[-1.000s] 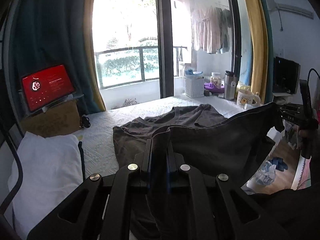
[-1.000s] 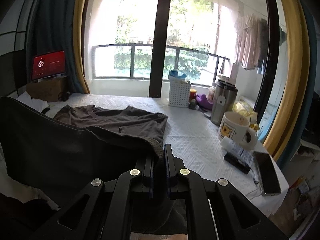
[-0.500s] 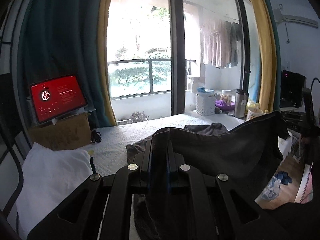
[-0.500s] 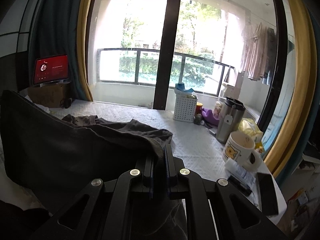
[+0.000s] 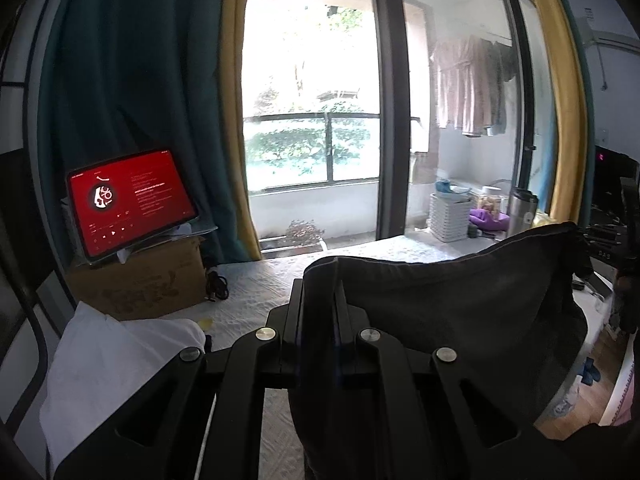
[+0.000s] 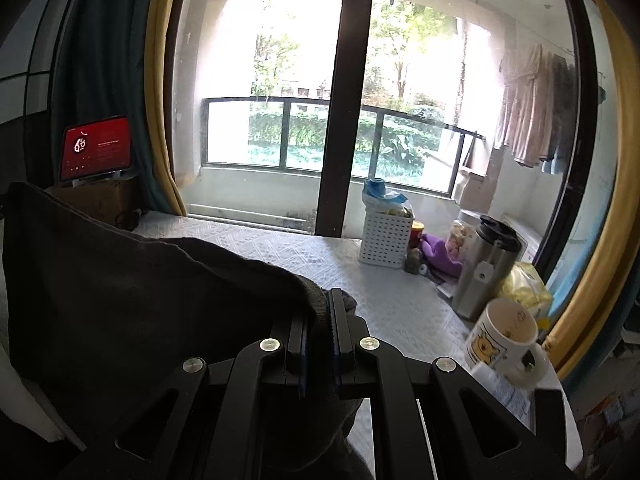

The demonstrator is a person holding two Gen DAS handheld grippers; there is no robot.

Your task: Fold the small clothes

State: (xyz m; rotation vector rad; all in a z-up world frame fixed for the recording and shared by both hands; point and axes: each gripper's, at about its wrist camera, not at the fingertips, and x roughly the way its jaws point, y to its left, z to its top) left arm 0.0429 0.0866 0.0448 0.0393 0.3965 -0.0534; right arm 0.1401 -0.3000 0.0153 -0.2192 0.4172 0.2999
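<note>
A dark grey T-shirt [image 5: 460, 300] hangs stretched in the air between my two grippers, above the white quilted table [image 5: 256, 280]. My left gripper [image 5: 319, 280] is shut on one corner of its edge. My right gripper [image 6: 318, 300] is shut on the other corner; the shirt [image 6: 132, 292] spreads away to the left in the right wrist view. The right gripper's body also shows at the far right of the left wrist view [image 5: 600, 236]. The shirt's lower part is hidden below both views.
A red-screened tablet [image 5: 128, 200] stands on a cardboard box [image 5: 144, 280] at the back left, a white folded cloth [image 5: 116, 360] in front of it. At the right are a white basket [image 6: 386, 236], a steel tumbler [image 6: 486, 264], a cartoon mug [image 6: 504, 340].
Both grippers have risen and lifted the shirt off the table. The part that lay spread on the table is now out of sight behind the hanging cloth.
</note>
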